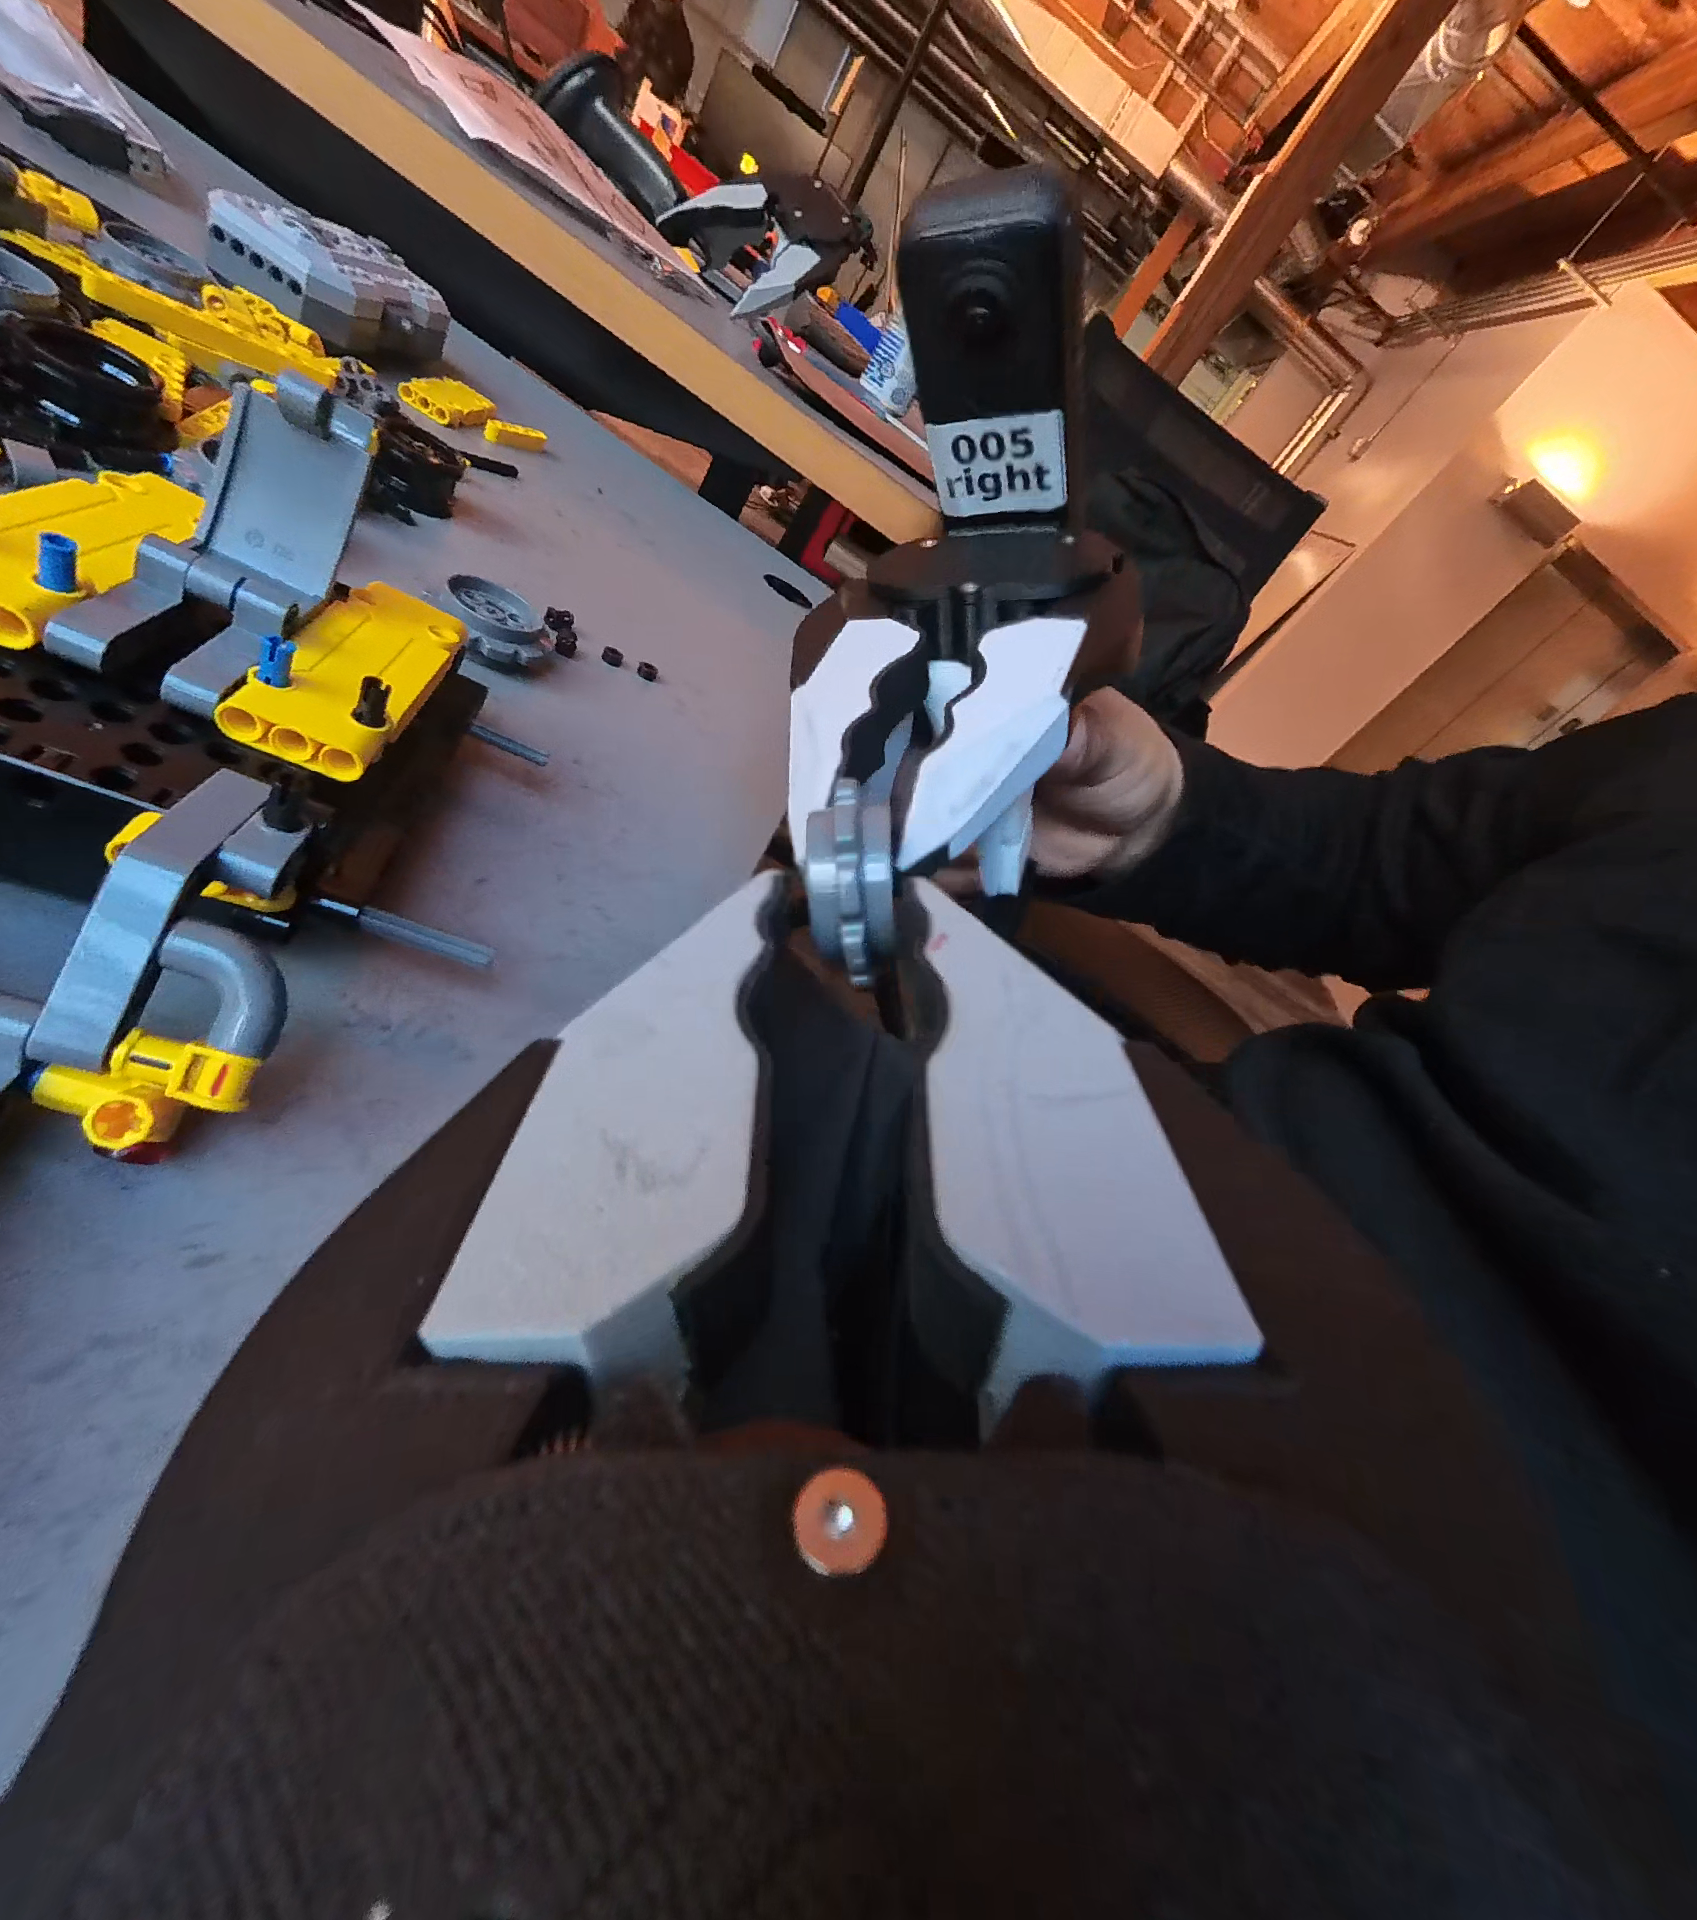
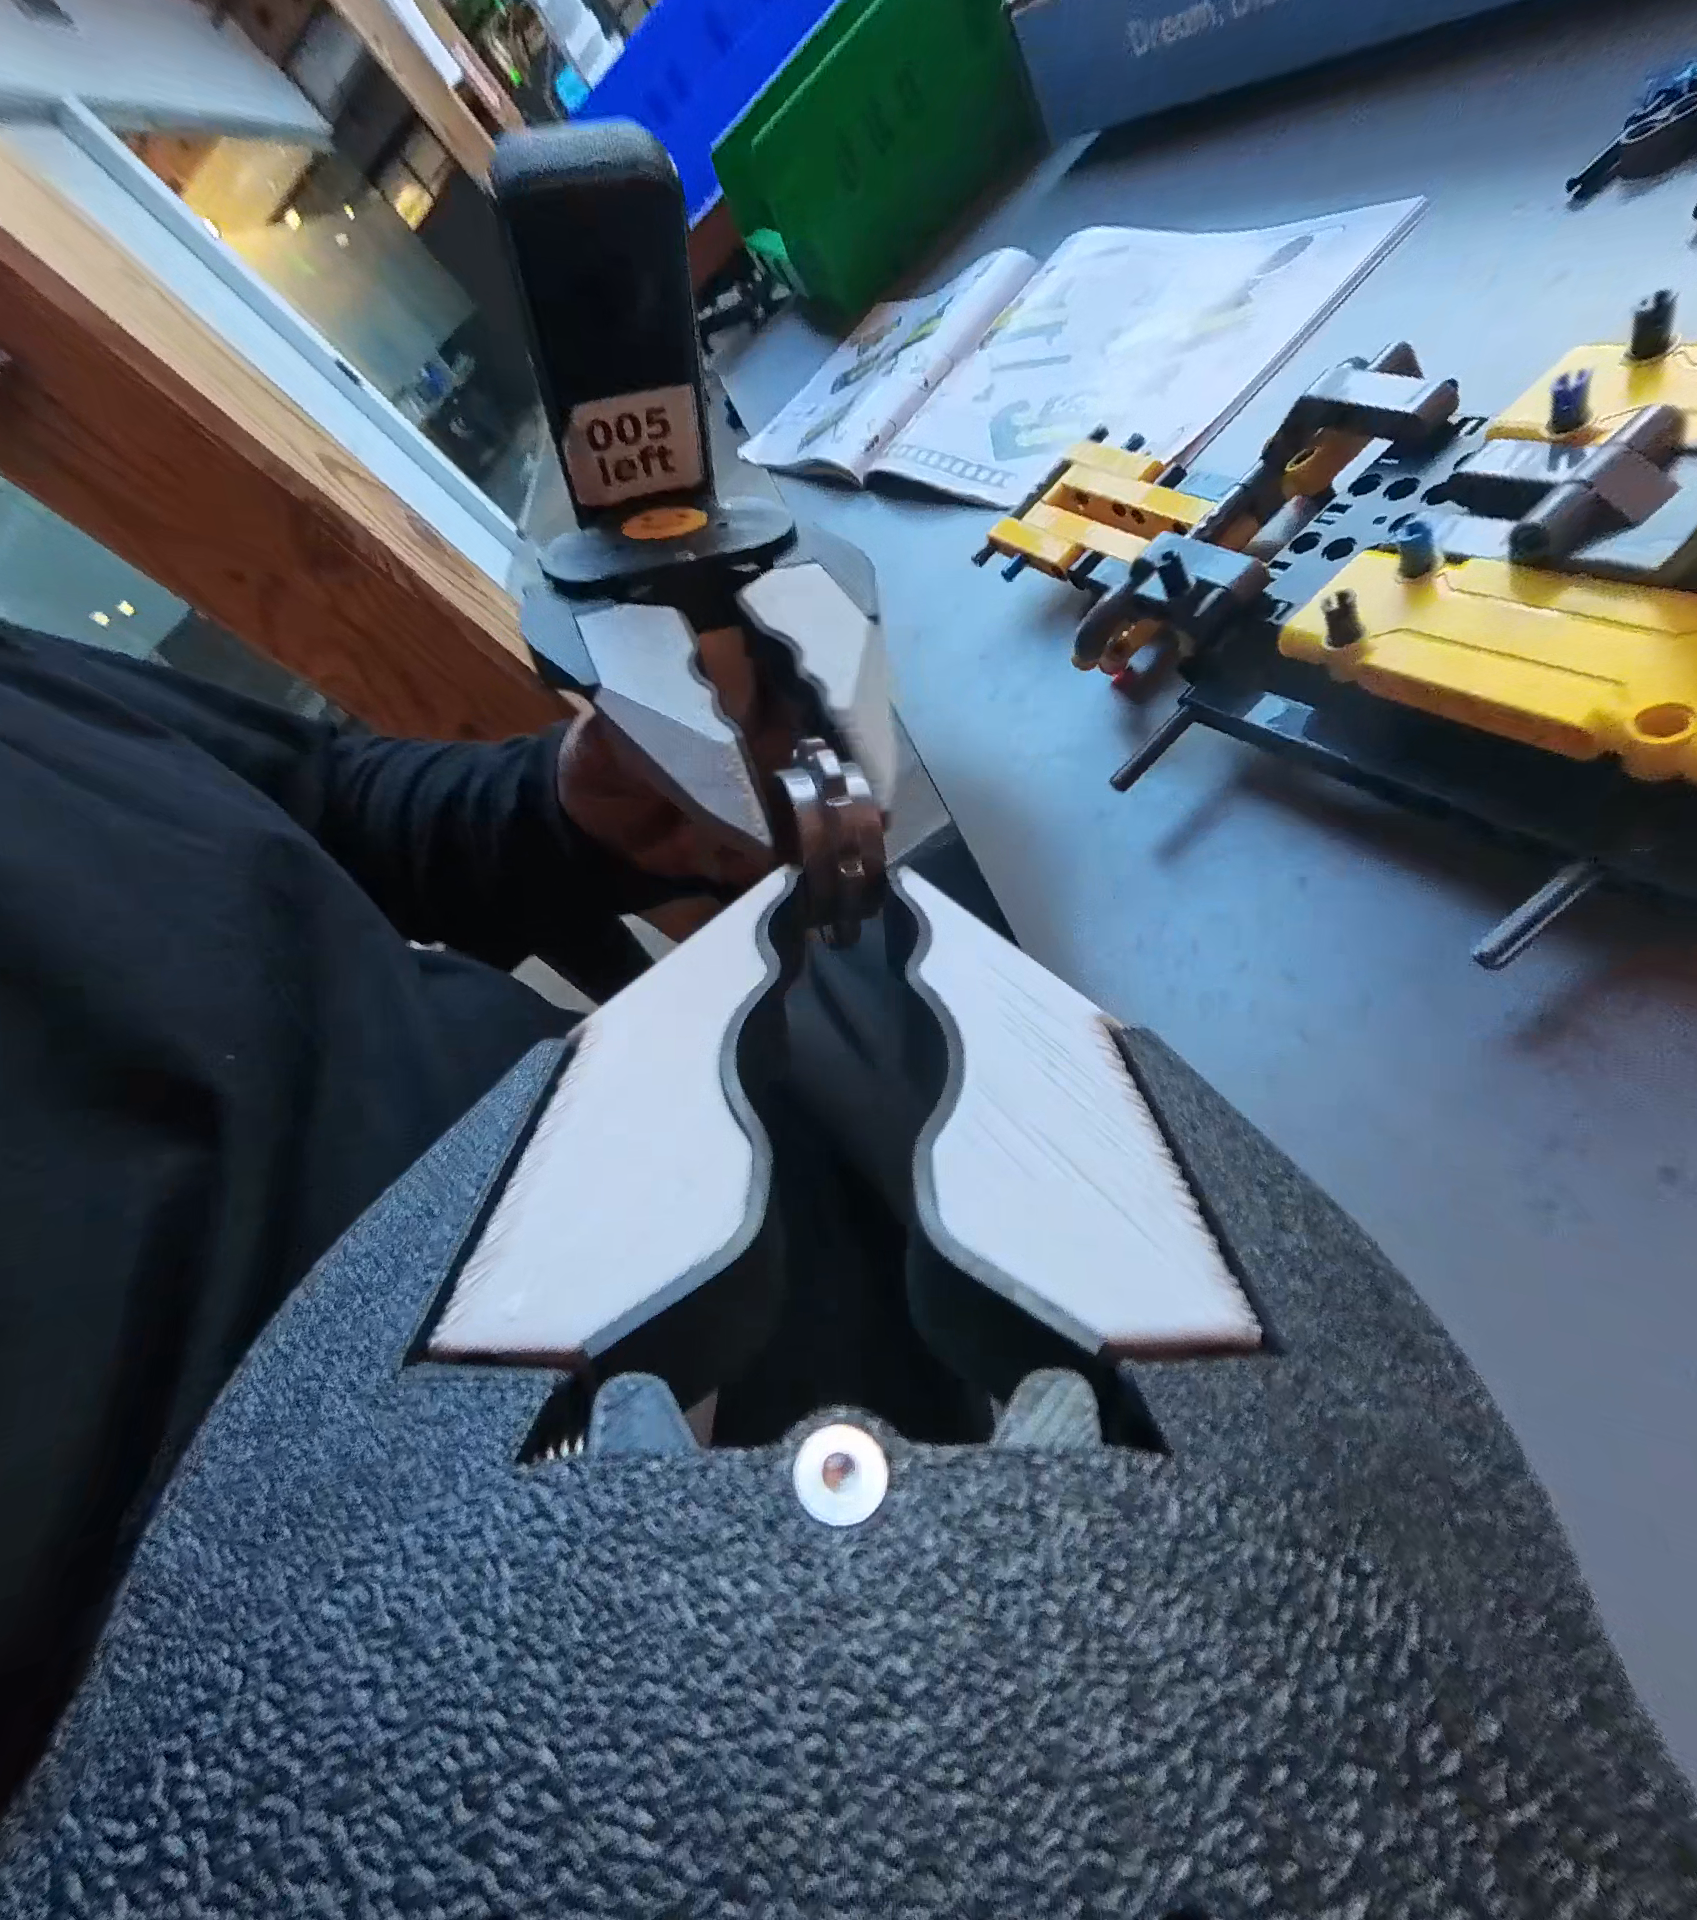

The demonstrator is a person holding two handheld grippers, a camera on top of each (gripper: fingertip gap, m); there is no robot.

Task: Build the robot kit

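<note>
A small grey toothed wheel (image 1: 849, 883) is held in the air between both grippers, which meet tip to tip off the table's edge. It looks like two discs stacked side by side. My left gripper (image 1: 844, 906) is shut on its near side. My right gripper (image 1: 865, 821) faces it from above and is shut on the far side. In the right wheel view the wheel (image 2: 828, 831) sits at my right gripper's tips (image 2: 839, 885), with the left gripper (image 2: 823, 800) opposite. A hand (image 1: 1114, 779) in a black sleeve holds the right gripper.
A yellow, black and grey building-brick model (image 1: 200, 675) lies on the grey table (image 1: 148, 1299), also in the right wrist view (image 2: 1498, 623). Loose parts (image 1: 44, 312), a grey block (image 1: 304, 260) and small black pieces (image 1: 615, 657) lie behind it. An open booklet (image 2: 1083, 343) and a green box (image 2: 885, 166) stand farther off. Left and right tips are no more than a few centimetres apart. The grey block (image 1: 304, 260) is about 40 cm from both grippers' fingertips.
</note>
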